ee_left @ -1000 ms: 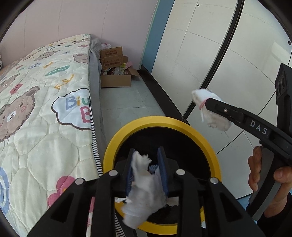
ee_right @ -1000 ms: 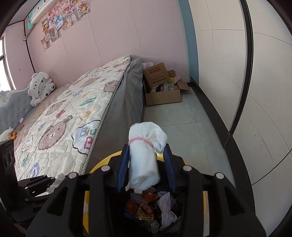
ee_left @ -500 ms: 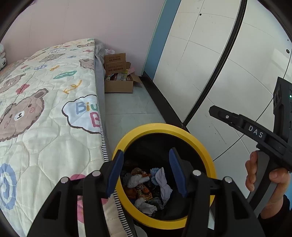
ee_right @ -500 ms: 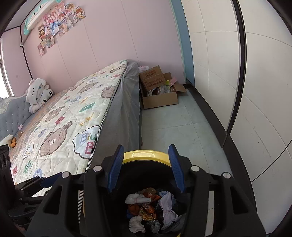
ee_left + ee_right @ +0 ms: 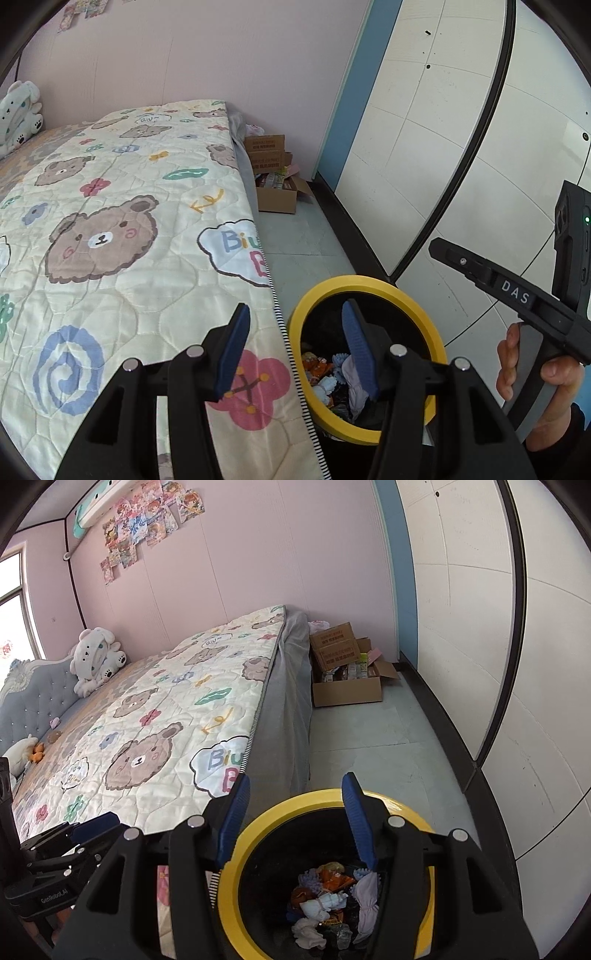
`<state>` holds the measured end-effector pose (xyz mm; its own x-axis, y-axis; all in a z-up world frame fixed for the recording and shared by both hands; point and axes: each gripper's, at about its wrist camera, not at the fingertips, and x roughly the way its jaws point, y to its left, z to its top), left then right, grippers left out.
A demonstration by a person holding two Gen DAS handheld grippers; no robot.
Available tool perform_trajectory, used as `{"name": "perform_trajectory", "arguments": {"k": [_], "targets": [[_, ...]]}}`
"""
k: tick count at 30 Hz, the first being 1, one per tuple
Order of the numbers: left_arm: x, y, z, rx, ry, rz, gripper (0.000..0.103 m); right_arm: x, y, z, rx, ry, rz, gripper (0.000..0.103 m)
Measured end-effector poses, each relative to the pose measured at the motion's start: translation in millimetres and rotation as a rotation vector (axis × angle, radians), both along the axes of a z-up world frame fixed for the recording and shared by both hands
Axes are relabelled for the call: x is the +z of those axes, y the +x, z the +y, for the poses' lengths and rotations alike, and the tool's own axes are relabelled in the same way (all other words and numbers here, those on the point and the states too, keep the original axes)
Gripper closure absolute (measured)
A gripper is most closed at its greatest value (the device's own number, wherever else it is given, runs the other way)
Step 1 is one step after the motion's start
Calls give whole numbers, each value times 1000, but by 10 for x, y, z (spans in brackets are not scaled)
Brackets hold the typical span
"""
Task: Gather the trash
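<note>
Both claws are spread wide and empty right now. I've got the right claw [image 5: 295,812] hanging over the bin [image 5: 410,806] so anything let go drops straight in, and the trash [image 5: 325,901] sits in a heap at the bottom: wadded tissue, wrappers, some crumpled cloth-looking bits. The left claw [image 5: 293,350] is off to the side, half over the bed [image 5: 110,221] edge, with one finger across the bin's yellow rim. The bin is parked right against the bed, which keeps it handy. My guess is next comes hunting for more junk; I can't spot any on the quilt.
</note>
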<state>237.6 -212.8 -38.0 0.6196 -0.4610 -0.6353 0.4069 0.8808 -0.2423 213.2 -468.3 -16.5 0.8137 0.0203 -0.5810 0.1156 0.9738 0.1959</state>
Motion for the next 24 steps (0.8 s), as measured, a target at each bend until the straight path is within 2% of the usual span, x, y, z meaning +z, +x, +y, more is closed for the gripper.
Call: {"name": "perform_trajectory", "arguments": {"k": [8, 13, 24], "targets": [[152, -82, 595, 94, 7, -38, 54, 150, 17, 550, 77, -14, -19, 53], [221, -164, 1022, 160, 21, -67, 54, 184, 67, 998, 145, -8, -26, 48], [194, -261, 1941, 317, 55, -82, 54, 184, 169, 1928, 275, 4, -31, 48]]}}
